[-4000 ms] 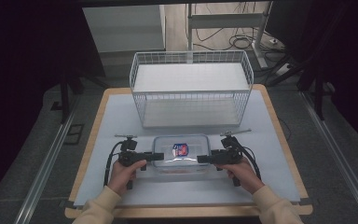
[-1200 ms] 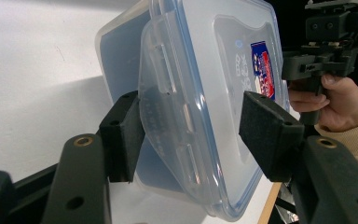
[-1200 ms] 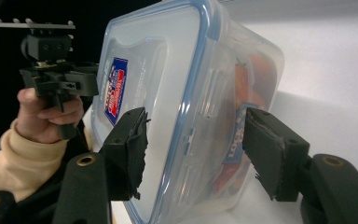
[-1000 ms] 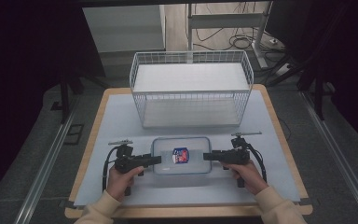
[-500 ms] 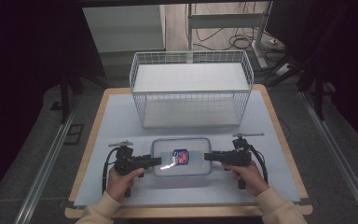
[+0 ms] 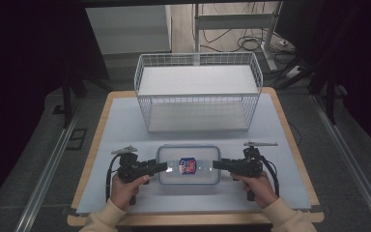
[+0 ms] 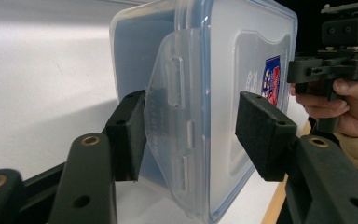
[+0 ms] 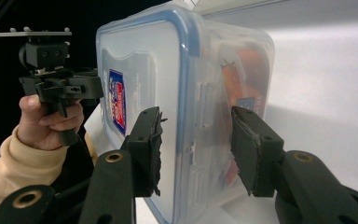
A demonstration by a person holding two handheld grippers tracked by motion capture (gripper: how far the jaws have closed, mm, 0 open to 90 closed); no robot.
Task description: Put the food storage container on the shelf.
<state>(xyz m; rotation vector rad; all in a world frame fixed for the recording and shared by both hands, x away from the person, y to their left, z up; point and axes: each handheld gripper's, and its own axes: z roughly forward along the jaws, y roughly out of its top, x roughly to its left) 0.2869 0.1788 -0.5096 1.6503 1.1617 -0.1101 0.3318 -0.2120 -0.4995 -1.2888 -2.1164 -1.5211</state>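
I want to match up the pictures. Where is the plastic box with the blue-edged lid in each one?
High view: the plastic box lies near the table's front edge, between both tongs.
Left gripper view: the box stands between the black jaws.
Right gripper view: the box stands between the jaws.
Shared landmark: the red and blue sticker on its lid.

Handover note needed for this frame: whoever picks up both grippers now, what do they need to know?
Left gripper: open, jaws straddling the left end clip of the lidded plastic container, not clamped.
Right gripper: open, jaws either side of the right end clip.
Container: flat on the table mat, lid on, in front of the wire basket, which holds nothing.
Done: both grippers lined up.
Left: probably close, lift, move to basket.
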